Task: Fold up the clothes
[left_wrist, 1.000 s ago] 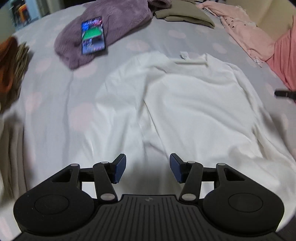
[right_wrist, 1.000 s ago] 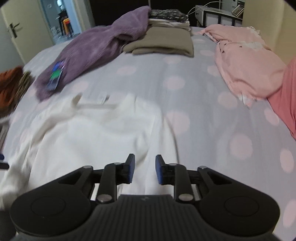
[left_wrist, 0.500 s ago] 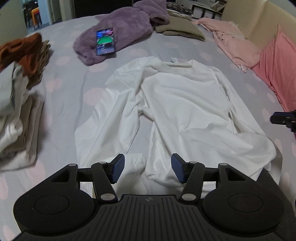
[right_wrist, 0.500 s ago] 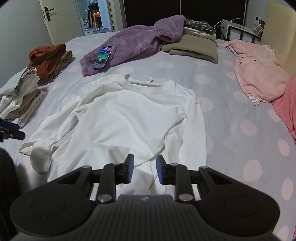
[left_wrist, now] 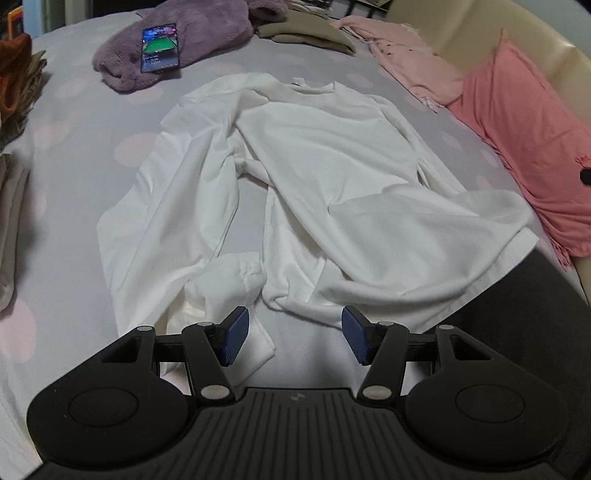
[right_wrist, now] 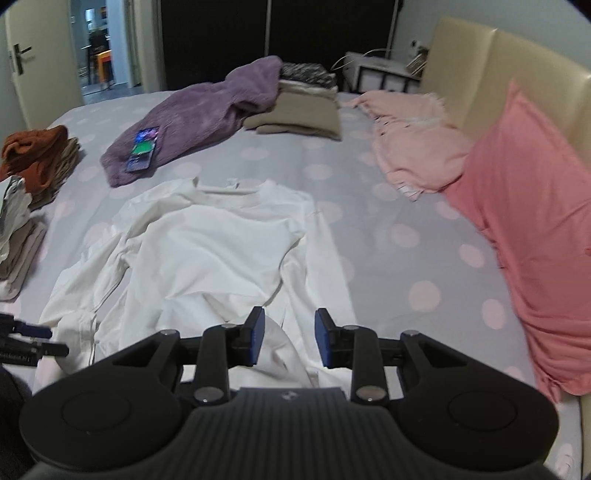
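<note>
Spread over the bed in my left wrist view is a grey sheet with pale pink dots, and on it a white long-sleeved top lies face up, collar toward the far edge, hem toward the near edge. One sleeve runs down its side with the cuff bunched near the hem; the body is rumpled. My left gripper hovers over the hem with its fingers released and nothing between them. A phone rests on a purple fleece beyond.

From the right wrist view, the right gripper hangs above the hem corner, fingers apart and empty. Folded piles sit at the bed's side edge. I judge the top is laid out but not folded; next comes pinching a sleeve or side and carrying it across.
</note>
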`<state>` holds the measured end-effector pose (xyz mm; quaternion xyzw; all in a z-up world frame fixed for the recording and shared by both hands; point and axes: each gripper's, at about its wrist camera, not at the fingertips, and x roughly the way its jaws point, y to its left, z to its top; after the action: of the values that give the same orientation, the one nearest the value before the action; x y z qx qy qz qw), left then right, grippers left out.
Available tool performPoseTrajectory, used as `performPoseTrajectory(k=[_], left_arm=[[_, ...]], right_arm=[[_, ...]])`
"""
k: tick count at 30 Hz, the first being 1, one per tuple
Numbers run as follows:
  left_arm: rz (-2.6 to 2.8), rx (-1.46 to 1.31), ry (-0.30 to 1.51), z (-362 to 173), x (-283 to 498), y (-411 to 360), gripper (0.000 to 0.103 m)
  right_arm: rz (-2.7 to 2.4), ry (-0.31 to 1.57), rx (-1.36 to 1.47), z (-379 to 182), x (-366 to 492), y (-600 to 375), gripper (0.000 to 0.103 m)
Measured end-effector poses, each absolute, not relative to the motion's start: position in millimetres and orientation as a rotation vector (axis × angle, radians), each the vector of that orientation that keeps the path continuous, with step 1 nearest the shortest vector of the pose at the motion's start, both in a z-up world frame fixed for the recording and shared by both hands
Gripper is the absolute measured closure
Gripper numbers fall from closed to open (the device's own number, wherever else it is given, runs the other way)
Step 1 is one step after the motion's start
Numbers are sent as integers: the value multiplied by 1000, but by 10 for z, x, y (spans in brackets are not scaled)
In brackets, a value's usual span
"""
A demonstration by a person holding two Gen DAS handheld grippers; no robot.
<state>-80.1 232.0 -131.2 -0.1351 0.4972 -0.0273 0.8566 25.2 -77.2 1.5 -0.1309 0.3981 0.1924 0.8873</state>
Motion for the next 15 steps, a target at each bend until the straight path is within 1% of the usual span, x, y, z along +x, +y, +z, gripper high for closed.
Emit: performPoseTrajectory(k=[3,9,13,15], left_arm=[[-66,-301,1051,-1376,-801,2419,49],[-50,-242,1126,-1547,-581,2145,49],[-39,-199,1179,-1664,-427,1942,49],[-33,-177,1206,-1722,-350,1840,49]], right_arm=[[386,806,-284,92,191,-654,70],[375,803,-253,23,216,-741,70],[374,855,-219,-291,227,-1070,70],[384,889,-213,-501,205,-1257,66]])
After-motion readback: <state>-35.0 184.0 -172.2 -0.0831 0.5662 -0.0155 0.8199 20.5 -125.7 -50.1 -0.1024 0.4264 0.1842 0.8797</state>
